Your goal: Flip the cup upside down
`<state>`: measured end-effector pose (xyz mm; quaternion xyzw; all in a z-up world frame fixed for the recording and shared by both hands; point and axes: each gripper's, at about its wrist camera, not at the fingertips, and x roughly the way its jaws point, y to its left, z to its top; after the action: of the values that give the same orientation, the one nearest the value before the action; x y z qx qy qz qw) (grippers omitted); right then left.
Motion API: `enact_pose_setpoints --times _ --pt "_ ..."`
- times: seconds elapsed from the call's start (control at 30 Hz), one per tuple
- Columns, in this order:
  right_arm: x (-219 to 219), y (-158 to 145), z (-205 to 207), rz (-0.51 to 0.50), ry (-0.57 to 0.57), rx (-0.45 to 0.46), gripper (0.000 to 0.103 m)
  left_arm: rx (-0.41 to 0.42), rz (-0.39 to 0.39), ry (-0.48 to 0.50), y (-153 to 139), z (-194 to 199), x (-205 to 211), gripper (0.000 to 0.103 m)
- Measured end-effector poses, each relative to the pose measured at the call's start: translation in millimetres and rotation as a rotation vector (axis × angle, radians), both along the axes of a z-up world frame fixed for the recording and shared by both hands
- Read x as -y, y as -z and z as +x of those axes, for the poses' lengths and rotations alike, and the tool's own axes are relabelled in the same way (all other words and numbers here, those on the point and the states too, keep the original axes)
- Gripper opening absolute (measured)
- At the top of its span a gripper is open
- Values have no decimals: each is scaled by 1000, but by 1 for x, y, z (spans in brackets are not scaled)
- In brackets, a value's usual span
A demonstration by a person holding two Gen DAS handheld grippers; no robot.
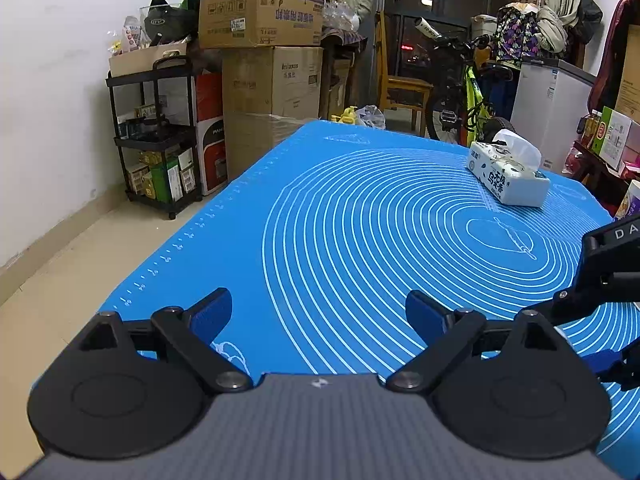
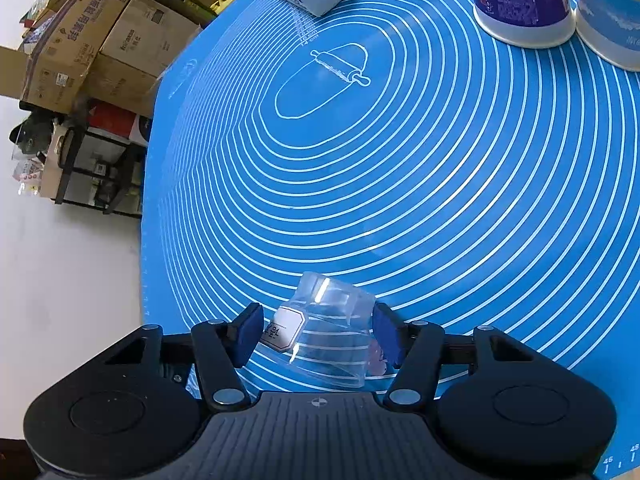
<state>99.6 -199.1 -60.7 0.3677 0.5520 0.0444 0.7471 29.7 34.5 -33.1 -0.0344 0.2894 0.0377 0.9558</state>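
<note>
While the left claw (image 1: 318,316) gapes, right claw (image 2: 316,332) grips clear cup (image 2: 328,332).

One clear cup (image 2: 332,332), one tissue pack (image 1: 508,172), seemingly two tubs (image 2: 524,0).

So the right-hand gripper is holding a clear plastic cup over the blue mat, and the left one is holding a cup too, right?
Not quite. The left gripper holds nothing: the left wrist view shows its fingers spread with only the blue mat between them. The right gripper does hold the clear cup.
</note>
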Motion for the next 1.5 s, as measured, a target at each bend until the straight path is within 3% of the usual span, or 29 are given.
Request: enact_pose_setpoints --times 0.2,0.4,0.67,0.93,1.2,1.5 --pt "3 2 -3 29 16 7 62 6 4 -6 -1 -1 0 93" --pt "4 -6 -7 -26 32 105 62 15 30 7 -1 -2 5 93" --pt "5 -23 -16 -324 1 423 62 23 36 8 0 -3 5 93" --pt "-21 -11 -54 -722 -176 736 62 25 62 51 2 -6 15 93" --pt "-34 -1 -75 -807 -254 789 63 34 92 89 3 -11 26 93" --pt "-32 10 -95 -807 -288 782 59 20 100 95 3 -17 30 93"
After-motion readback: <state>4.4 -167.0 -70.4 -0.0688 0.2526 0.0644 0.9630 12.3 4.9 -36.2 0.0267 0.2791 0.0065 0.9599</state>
